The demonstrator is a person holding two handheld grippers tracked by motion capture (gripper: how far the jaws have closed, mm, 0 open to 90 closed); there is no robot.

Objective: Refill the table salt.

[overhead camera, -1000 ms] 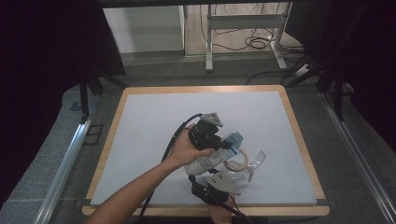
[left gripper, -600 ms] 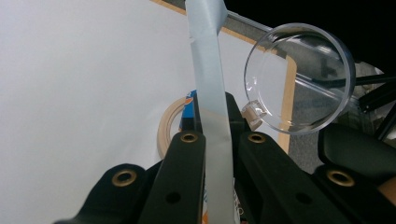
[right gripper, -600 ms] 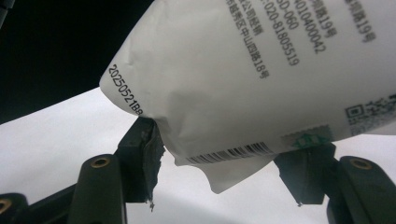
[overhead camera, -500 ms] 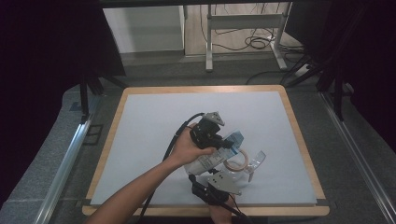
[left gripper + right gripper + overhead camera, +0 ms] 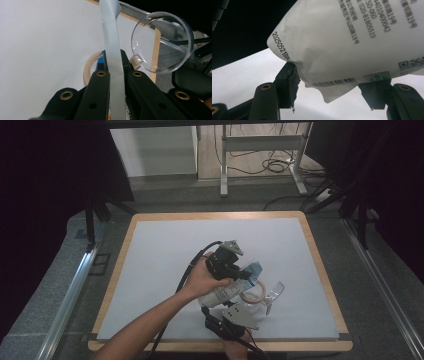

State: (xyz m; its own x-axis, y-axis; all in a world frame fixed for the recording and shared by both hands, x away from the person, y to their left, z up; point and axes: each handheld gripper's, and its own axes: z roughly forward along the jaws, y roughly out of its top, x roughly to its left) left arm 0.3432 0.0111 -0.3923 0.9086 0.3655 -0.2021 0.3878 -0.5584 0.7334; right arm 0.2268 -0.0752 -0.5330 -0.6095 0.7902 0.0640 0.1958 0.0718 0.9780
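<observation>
pouch (image 5: 352, 37) | white crinkly plastic | both grippers' fingers clamp it

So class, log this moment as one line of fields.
left gripper: shut on pouch top edge | right gripper: shut on pouch bottom | clear round lid: beside

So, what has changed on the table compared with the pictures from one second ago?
Nothing has visibly changed. The left gripper stays shut on the top edge of the white pouch, the right gripper stays at the pouch's lower end, and the clear round lid and the tape ring lie as before.
</observation>
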